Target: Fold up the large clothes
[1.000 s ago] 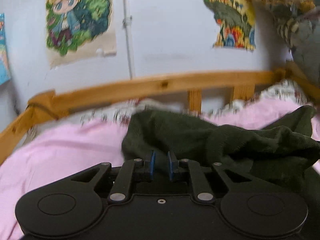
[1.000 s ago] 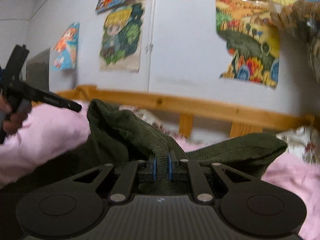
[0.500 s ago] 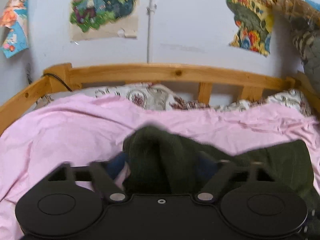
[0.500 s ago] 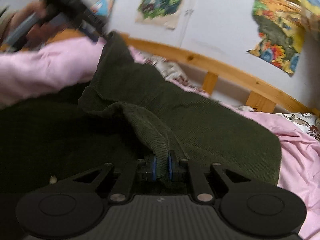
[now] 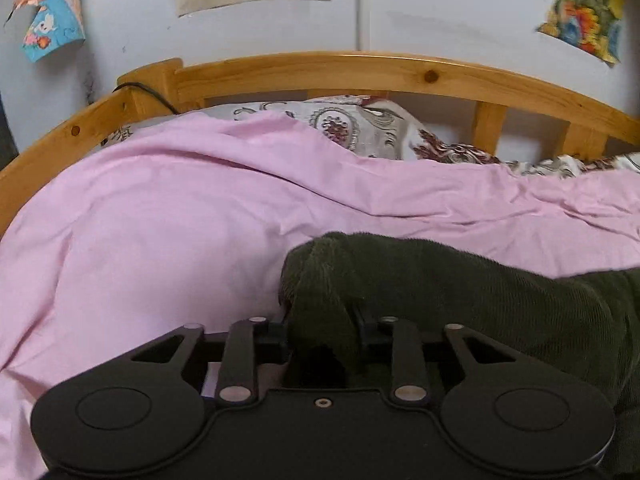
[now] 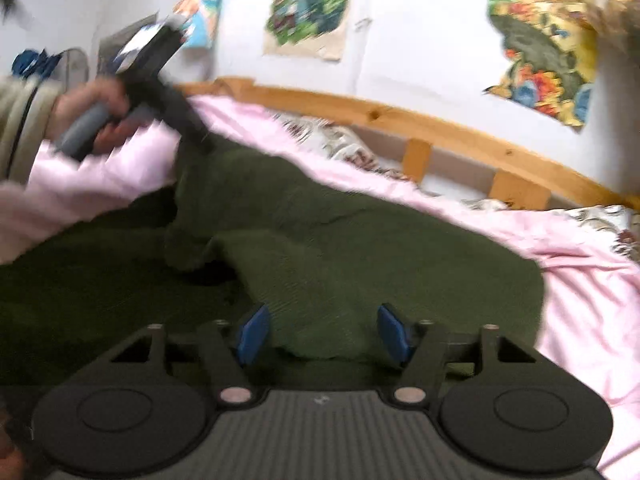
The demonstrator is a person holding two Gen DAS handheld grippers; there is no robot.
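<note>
A dark green corduroy garment [image 5: 500,312] lies spread on the pink sheet [image 5: 160,240]. In the left wrist view my left gripper [image 5: 323,320] has its jaws closing on a bunched fold at the garment's far left corner, and the cloth fills the gap between them. The right wrist view shows that same gripper [image 6: 202,142] at the upper left, held by a hand [image 6: 92,116], its tip down on the garment [image 6: 360,248]. My right gripper [image 6: 323,332] has its jaws opening. Its blue pads [image 6: 252,334] stand wide apart, with the garment's near edge lying loose between them.
A wooden bed rail [image 5: 360,68] curves along the far side, with a black cable [image 5: 152,96] at its left corner. A patterned pillow [image 5: 360,128] sits under the rail. Posters [image 6: 308,4] hang on the white wall behind.
The left gripper opened wide, sank, and closed again on a fold of the garment. The right gripper let go of the ridge it pinched. The garment dropped from a raised heap to lying flat.
</note>
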